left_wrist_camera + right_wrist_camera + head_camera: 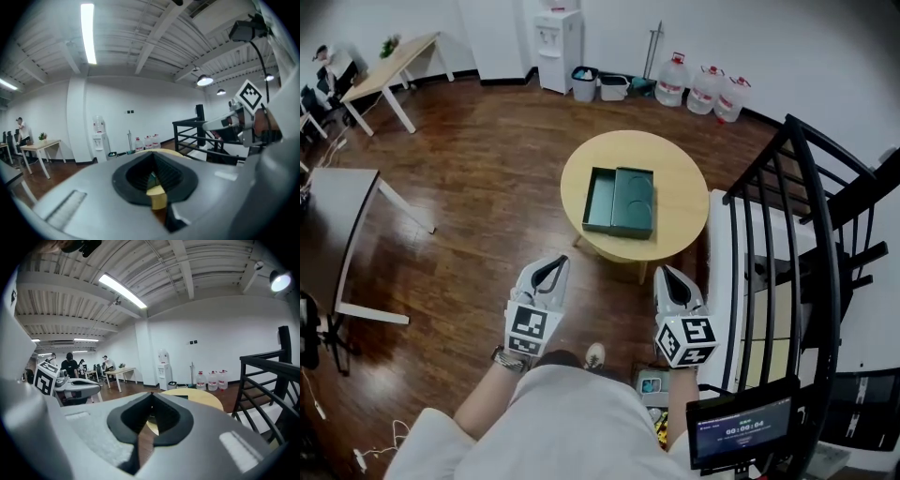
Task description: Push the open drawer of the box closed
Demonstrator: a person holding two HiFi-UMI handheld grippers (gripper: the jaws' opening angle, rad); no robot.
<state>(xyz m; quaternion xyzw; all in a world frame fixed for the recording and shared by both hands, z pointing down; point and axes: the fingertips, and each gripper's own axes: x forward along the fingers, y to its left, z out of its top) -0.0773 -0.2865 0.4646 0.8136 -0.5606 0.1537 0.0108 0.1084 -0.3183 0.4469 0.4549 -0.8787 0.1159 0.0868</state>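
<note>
left gripper point(551, 266): jaws pressed together, empty
right gripper point(668, 274): jaws pressed together, empty
box point(635, 201): ahead of both grippers, well apart, on round bench point(680, 178)
drawer point(599, 199): sticking out on left gripper's side
risk: unbraced or off-centre push likely slides whole box instead of closing drawer

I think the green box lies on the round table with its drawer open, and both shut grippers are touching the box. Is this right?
Not quite: the grippers do not touch the box. The head view shows the left gripper and the right gripper, both shut, held short of the round table. The green box does lie on it with its drawer open.
</note>
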